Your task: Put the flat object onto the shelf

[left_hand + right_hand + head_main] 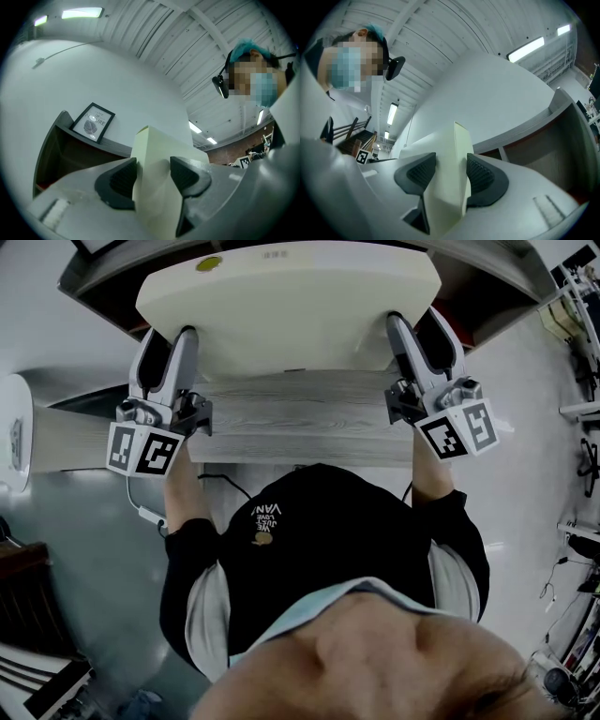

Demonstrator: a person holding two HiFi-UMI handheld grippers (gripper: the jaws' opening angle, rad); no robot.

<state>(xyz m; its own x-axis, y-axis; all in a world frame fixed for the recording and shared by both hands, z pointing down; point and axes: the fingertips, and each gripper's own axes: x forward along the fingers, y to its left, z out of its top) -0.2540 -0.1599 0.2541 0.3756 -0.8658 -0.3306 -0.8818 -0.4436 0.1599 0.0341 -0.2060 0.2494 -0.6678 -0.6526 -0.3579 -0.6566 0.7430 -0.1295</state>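
The flat object (291, 310) is a thick cream slab with rounded corners and a yellow-green sticker (209, 263) near its far edge. I hold it level by its two near corners, above a grey wood-grain top (300, 418). My left gripper (176, 341) is shut on the near left corner, my right gripper (411, 332) on the near right one. In the left gripper view the slab's edge (154, 145) stands between the dark pads (123, 177) of that gripper (153, 176). The right gripper (451, 176) pinches the slab (452, 150) the same way. The dark shelf (98, 282) lies just beyond the slab.
A framed leaf picture (93, 123) stands on top of the shelf (61, 150), whose dark compartments (553, 140) open towards me. A white appliance (14, 432) sits at the left. A cable (150, 514) lies on the floor. Racks and clutter (581, 381) fill the right side.
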